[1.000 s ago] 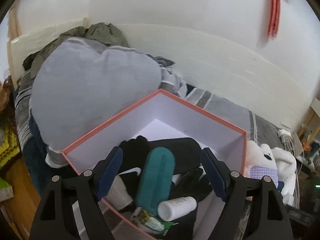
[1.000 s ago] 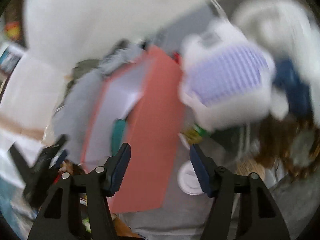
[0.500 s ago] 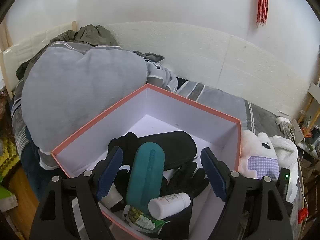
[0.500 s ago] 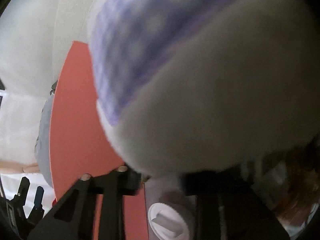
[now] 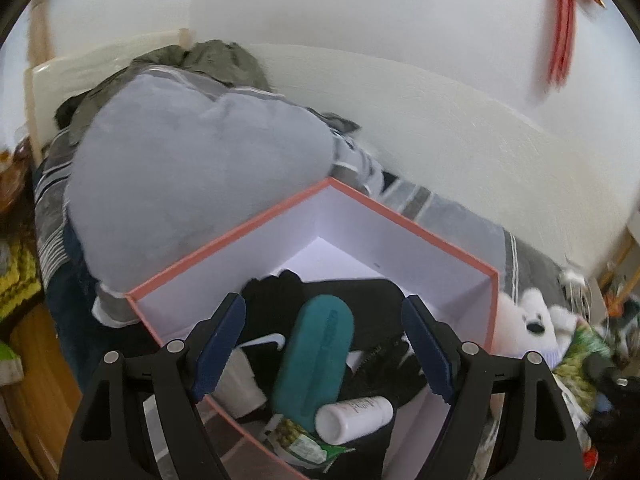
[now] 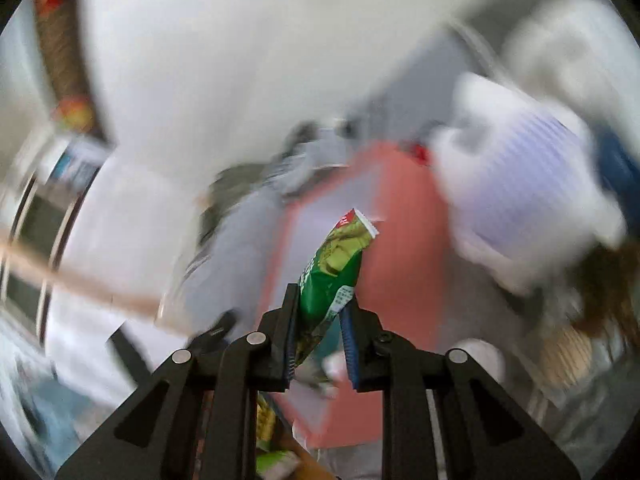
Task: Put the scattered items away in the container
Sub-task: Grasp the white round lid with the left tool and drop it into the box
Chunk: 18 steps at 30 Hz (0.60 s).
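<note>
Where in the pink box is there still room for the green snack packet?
The far corner of the box is bare: white floor bordered by the two far walls and the black pouch. The near half is crowded with the teal case, white bottle, gloves and another packet. The right gripper pinches the packet.

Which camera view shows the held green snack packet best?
The right wrist view: the green snack packet stands sharp, pinched in the right gripper. The left wrist view does not clearly show it, only a similar packet in the pink box.
</note>
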Motion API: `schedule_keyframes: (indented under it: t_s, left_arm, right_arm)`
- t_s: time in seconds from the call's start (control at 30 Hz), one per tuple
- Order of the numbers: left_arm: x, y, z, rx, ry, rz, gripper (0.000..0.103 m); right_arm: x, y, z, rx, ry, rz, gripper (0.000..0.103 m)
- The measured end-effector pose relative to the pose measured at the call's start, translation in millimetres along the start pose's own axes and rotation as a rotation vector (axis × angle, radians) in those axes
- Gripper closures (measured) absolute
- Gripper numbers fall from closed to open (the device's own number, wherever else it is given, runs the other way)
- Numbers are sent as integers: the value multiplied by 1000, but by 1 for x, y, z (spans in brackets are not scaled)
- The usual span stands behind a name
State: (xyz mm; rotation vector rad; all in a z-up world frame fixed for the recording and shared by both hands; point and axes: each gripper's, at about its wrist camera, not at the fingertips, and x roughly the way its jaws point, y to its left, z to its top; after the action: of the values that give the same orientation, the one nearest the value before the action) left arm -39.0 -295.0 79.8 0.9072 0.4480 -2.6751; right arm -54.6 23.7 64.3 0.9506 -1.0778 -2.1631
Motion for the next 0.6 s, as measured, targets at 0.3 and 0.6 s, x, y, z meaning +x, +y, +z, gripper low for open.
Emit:
schedule_keyframes:
  t_s: [0.3,0.6]
  left_arm:
    - [-8,-9,0,64,0,-84,23]
    - [-26,-189,-126,938,197,-523,23]
  right_arm:
    - [48,69,-46,-401,96,-249,22]
    - [-66,-11,-1,-158,-7,-391,22]
